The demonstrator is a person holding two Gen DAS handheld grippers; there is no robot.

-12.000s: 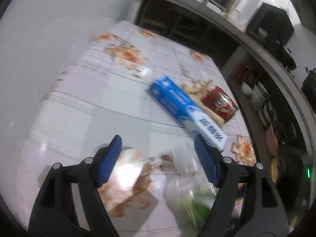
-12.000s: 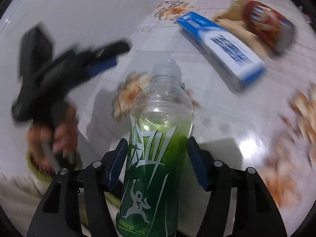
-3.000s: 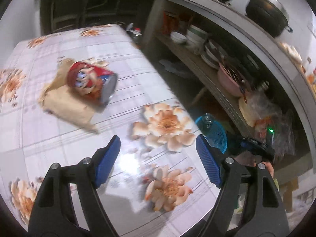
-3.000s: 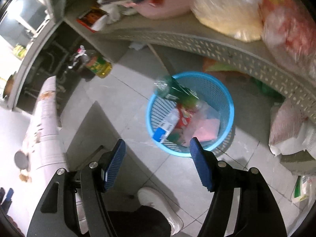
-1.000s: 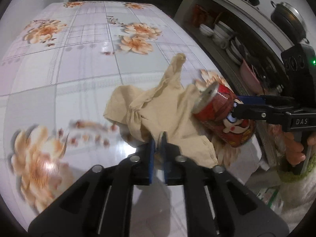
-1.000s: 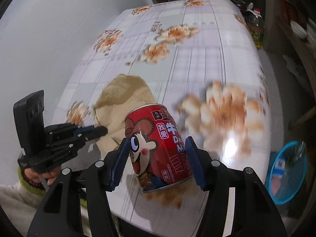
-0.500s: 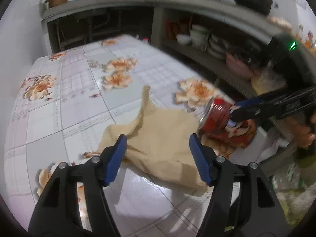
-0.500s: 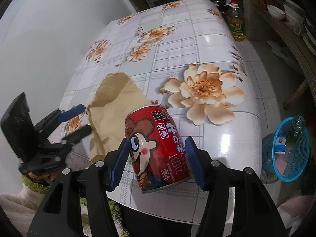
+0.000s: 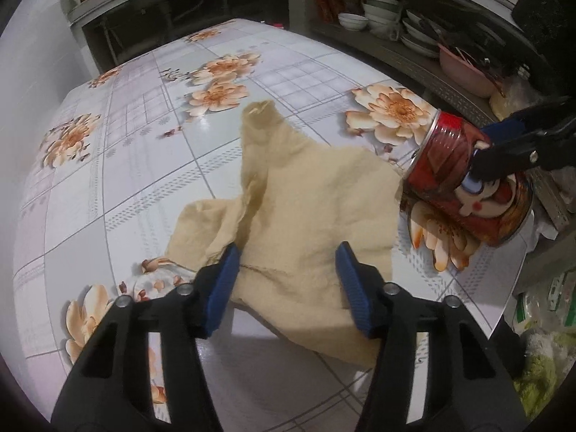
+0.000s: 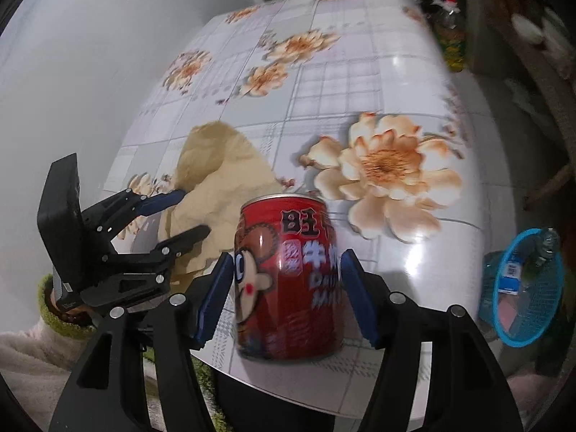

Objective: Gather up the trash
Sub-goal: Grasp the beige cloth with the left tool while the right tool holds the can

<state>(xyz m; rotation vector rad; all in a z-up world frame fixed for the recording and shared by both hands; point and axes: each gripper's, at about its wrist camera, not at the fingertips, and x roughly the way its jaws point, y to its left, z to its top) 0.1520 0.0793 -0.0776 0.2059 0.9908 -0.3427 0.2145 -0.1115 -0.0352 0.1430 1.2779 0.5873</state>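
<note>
A red drink can (image 10: 288, 270) stands between the pads of my right gripper (image 10: 286, 277), over the table's near edge. Its jaws are opening, and thin gaps show on both sides of the blurred can. In the left wrist view the can (image 9: 446, 165) lies tilted at the table's right edge with the right gripper (image 9: 480, 151) across it. A crumpled beige cloth (image 9: 306, 198) lies on the floral table (image 9: 144, 165). My left gripper (image 9: 288, 270) straddles the cloth's near part; its jaws are closing and the pads do not press. The right wrist view shows the left gripper (image 10: 190, 212) at the cloth (image 10: 216, 165).
A blue trash basket (image 10: 518, 342) with a bottle and wrappers stands on the floor, right of the table (image 10: 360, 72). Shelves with bowls (image 9: 381, 10) and a pink basin (image 9: 464, 72) run behind. An oil bottle (image 10: 450, 36) stands by the far corner. A white wall is on the left.
My left jaws went from shut to wide, then narrowed a little, and came down over the cloth. The right jaws have parted slightly from the can, which now looks blurred.
</note>
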